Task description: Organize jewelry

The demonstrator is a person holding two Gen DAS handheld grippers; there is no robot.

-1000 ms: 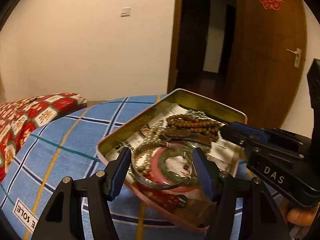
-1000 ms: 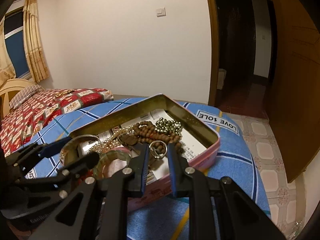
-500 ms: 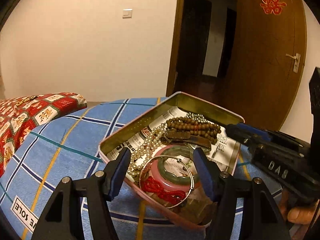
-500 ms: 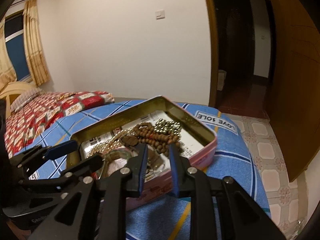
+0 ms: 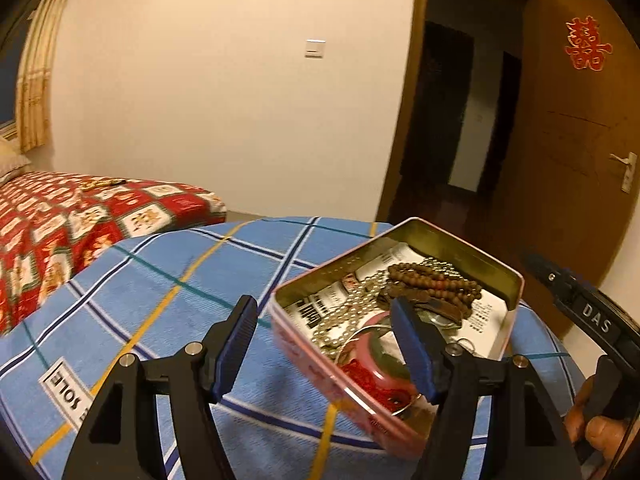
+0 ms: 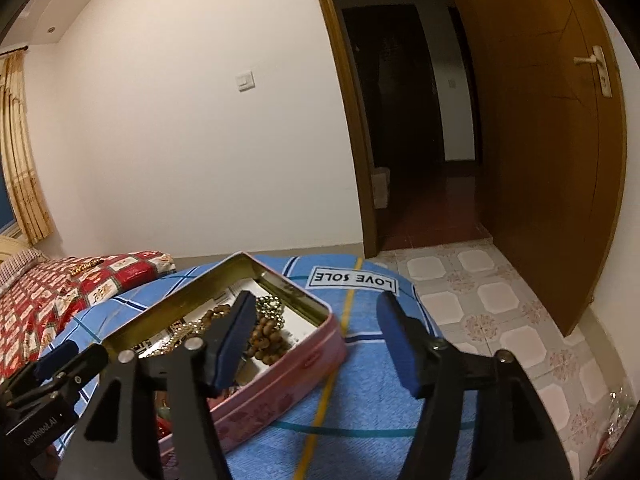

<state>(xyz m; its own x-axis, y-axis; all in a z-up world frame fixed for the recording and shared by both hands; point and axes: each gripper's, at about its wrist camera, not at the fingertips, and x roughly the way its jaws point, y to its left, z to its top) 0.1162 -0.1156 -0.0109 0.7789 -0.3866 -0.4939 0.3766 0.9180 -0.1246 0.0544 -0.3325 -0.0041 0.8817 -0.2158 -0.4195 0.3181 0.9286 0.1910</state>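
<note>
both claws, left gripper (image 5: 324,344) and right gripper (image 6: 316,338), opening and seemingly empty, straddle the tin (image 5: 516,280) rim.

Pink tin (image 5: 332,376), blue plaid cloth (image 5: 160,280)

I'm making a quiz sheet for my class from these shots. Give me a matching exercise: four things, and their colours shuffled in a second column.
Things:
1. tin
2. cloth under it
3. bead string
4. bangle

Colours:
a. green
b. brown
c. pink outside
d. blue checked

Pairs: 1-c, 2-d, 3-b, 4-a
</note>
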